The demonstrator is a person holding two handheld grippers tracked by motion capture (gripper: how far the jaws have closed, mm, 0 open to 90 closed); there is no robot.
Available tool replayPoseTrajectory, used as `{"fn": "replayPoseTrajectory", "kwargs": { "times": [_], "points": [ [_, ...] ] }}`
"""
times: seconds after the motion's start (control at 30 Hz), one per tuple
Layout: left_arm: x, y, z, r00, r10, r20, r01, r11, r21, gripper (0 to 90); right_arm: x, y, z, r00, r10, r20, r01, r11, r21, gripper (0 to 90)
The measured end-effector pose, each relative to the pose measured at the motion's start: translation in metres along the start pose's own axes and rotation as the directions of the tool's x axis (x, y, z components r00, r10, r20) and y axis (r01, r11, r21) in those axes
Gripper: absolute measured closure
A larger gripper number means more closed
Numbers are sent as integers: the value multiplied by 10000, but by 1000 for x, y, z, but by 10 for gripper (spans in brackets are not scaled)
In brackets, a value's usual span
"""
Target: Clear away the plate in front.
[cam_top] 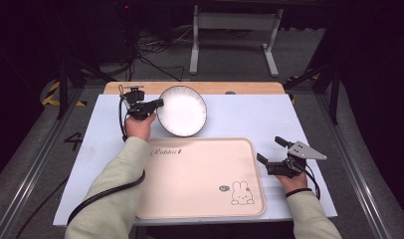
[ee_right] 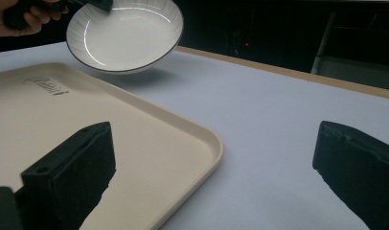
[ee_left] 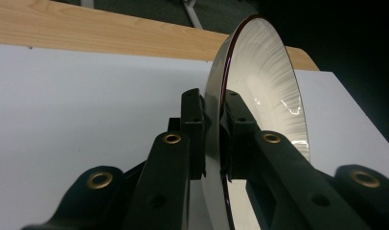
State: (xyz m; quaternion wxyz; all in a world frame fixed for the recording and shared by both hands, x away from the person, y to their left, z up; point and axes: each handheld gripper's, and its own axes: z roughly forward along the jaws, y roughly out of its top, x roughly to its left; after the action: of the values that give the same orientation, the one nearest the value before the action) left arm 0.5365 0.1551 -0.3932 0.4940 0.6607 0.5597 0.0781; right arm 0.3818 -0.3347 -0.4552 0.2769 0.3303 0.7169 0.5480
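Bowl (cam_top: 182, 110), white with a dark rim, hangs clear of the white table (cam_top: 250, 119) just past the far left corner of the beige tray (cam_top: 200, 179), so the tray lies toward the person and slightly right of it. Nearest the person, the right gripper (cam_top: 270, 150) rests beside the tray's right edge with jaws spread wide and nothing between them. Farther off, the left gripper (cam_top: 159, 103) pinches the bowl's left rim, one pad inside and one outside, making the left hand the one placed to carry it.

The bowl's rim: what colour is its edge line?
Dark, reddish-brown line around a white, ribbed bowl, clearest in the left gripper view.
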Motion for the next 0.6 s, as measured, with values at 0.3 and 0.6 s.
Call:
{"fn": "replayPoseTrajectory", "kwargs": {
  "times": [0.3,0.6],
  "points": [
    [-12,5,-15,9995,255,194,-250,9994,-237,817,-1,0,0,10000,15,40,-15,10000,-10,11],
    [-24,2,-31,9982,478,375,-466,9984,-316,816,0,0,0,10000,-18,58,18,10000,-4,12]
  ]
}}
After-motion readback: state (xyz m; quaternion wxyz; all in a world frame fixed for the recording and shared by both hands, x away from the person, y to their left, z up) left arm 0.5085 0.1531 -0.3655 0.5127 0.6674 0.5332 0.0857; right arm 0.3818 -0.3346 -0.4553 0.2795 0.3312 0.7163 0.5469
